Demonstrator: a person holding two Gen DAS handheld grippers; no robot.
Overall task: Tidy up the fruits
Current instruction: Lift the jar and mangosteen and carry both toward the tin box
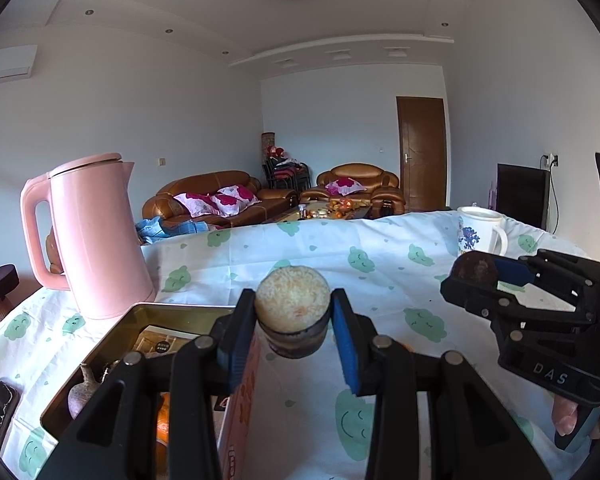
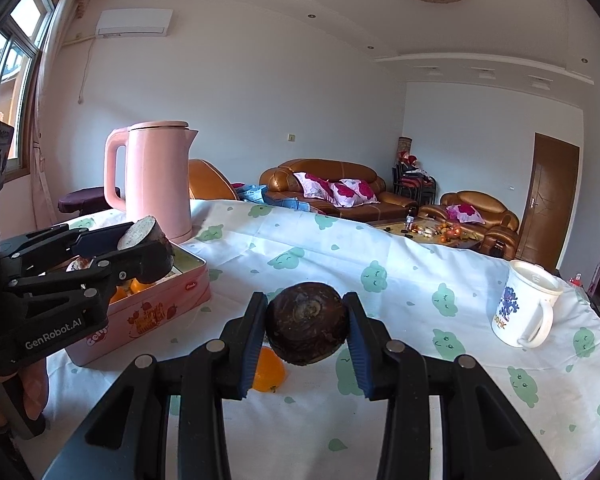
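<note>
Holding a cut root piece in each gripper beside the pink rectangular tin box (image 2: 148, 312).
Left gripper (image 1: 293, 322) pinches a dark-skinned chunk with a pale cut face (image 1: 293, 300) above the tin; right gripper (image 2: 306, 330) pinches a dark brown round tuber (image 2: 307, 323) just right of it, over an orange fruit (image 2: 269, 372) on the cloth-covered counter (image 2: 420, 280).

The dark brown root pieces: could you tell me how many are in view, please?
2. One cut-faced dark brown root piece sits clamped in the left gripper; the other in the right gripper. The tin may hide more.
</note>
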